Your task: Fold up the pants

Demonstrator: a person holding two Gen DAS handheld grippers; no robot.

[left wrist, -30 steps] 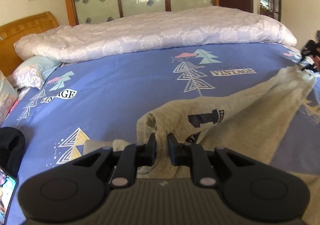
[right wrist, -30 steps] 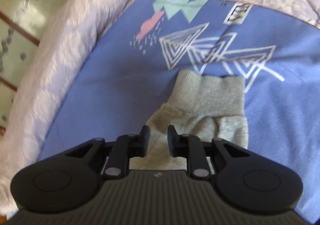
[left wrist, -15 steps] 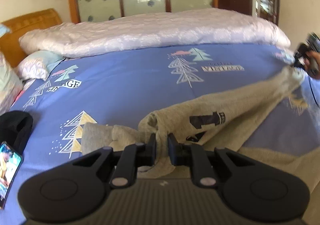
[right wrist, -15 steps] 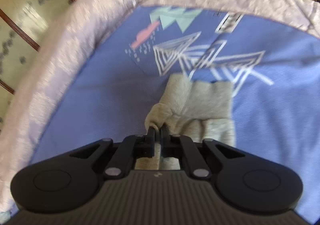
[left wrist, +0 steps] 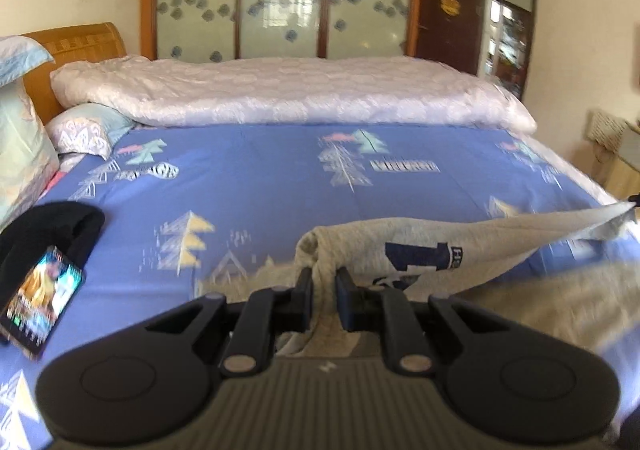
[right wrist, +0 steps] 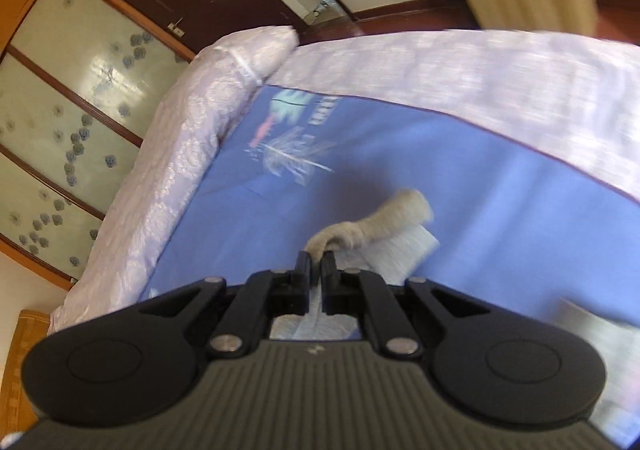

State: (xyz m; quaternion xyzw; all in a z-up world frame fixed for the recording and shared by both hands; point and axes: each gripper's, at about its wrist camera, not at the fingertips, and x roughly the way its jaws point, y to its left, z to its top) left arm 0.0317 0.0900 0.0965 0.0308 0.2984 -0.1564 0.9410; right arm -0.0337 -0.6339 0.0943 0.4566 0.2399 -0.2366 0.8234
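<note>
Grey pants [left wrist: 460, 246] with a dark blue print hang stretched above the blue patterned bed sheet [left wrist: 260, 190]. My left gripper [left wrist: 324, 282] is shut on the pants' waist end, with cloth bunched between its fingers. The pant leg runs off to the right edge of the left wrist view. My right gripper [right wrist: 315, 264] is shut on the ribbed leg cuff [right wrist: 376, 230], which is lifted off the sheet [right wrist: 500, 210]. The rest of the pants lies below the grippers, mostly hidden.
A white quilt [left wrist: 280, 90] lies rolled along the far side of the bed and shows in the right wrist view [right wrist: 192, 130]. A phone [left wrist: 40, 302] and a black garment [left wrist: 44, 226] lie at the left. Pillows [left wrist: 88, 126] sit by the wooden headboard.
My right gripper closed on the leg cuff and lifted it off the sheet. Both grippers rose, and the pants now hang stretched between them. The left gripper stayed shut on the waist.
</note>
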